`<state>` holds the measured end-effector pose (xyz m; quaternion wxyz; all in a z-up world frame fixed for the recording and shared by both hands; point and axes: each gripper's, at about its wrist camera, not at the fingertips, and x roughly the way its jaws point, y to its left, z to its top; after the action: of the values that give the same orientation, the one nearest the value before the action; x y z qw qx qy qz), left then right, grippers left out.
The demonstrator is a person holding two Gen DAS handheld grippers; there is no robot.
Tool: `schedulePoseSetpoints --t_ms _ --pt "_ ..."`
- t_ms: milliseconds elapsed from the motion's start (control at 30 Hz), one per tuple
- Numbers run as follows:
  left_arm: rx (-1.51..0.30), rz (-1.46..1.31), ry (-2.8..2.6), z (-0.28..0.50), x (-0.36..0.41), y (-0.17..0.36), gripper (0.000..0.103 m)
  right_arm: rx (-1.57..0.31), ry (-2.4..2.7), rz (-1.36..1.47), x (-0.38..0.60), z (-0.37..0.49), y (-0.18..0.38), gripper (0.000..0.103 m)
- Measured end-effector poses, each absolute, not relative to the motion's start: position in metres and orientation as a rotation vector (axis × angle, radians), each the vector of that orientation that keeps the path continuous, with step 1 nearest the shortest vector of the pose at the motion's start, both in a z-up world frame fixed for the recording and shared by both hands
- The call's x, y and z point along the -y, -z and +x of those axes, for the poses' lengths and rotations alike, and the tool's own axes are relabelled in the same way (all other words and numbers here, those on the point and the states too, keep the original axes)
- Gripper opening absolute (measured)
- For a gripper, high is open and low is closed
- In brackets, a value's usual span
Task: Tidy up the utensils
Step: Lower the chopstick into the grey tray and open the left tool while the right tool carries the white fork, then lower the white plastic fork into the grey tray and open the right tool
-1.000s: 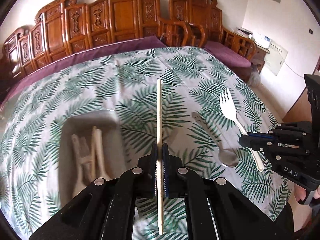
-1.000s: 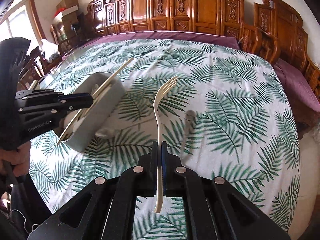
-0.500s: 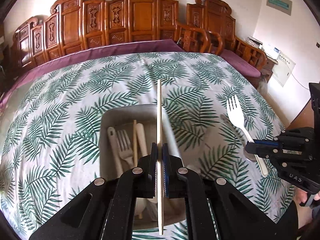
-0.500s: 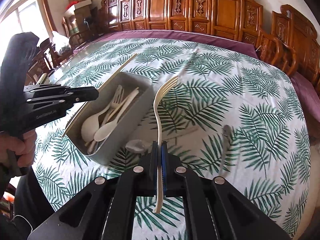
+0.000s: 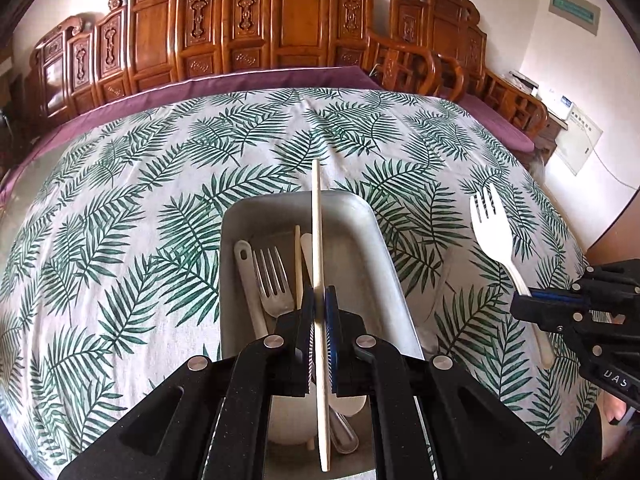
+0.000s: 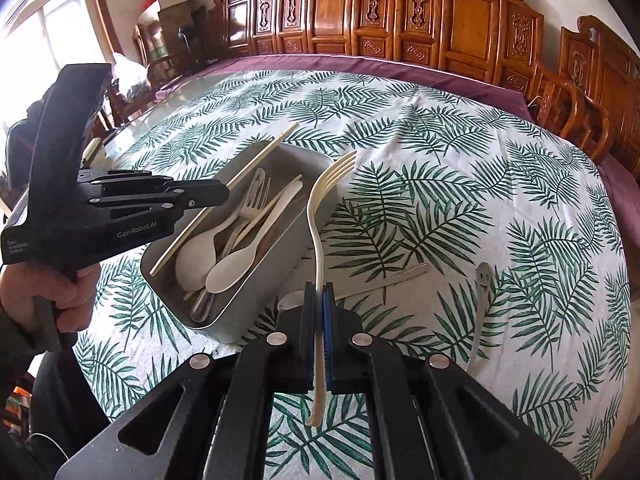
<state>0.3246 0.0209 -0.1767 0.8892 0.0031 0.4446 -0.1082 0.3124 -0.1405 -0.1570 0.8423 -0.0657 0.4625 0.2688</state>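
Chopstick [image 5: 317, 240] clamped in left tongs [image 5: 319, 312] hangs over tray [image 5: 390, 272].

Both tools matte black plastic, silver round screw heads, blue ribbed finger pads [image 5: 331, 320]. Left tool [image 6: 224, 193] body has white "GenRobot.AI" print. Bare-skinned hand [image 6: 48, 296] on grip, dark sleeve.

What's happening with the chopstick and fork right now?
Left hand-held gripper shut on chopstick, above tray. Right hand-held gripper shut on fork, beside tray. Nothing blocking.
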Motion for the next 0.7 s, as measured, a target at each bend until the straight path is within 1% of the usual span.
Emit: schedulePoseSetpoints --t_ms 267,300,333,467,533,667,700 --pt "-0.887 0.013 0.213 0.310 -0.034 0.162 0.007 -0.979 -0.583 -0.129 0.120 0.317 0.158 0.004" --pt "-0.881 0.012 0.211 0.308 -0.036 0.160 0.013 -0.978 -0.586 -0.128 0.117 0.317 0.157 0.004" --pt "-0.875 0.012 0.208 0.305 -0.039 0.158 0.015 -0.976 -0.591 -0.127 0.111 0.317 0.156 0.004" --pt "-0.846 0.017 0.193 0.293 -0.053 0.148 0.017 -0.973 -0.603 -0.107 0.091 0.320 0.155 0.004" --pt "-0.825 0.016 0.179 0.287 -0.061 0.142 0.026 -0.972 -0.603 -0.101 0.082 0.321 0.155 0.004" --pt "-0.785 -0.003 0.142 0.278 -0.079 0.132 0.033 -0.975 -0.600 -0.089 0.063 0.326 0.158 0.004" --pt "-0.776 -0.006 0.129 0.277 -0.083 0.129 0.038 -0.978 -0.598 -0.085 0.059 0.327 0.159 0.004"
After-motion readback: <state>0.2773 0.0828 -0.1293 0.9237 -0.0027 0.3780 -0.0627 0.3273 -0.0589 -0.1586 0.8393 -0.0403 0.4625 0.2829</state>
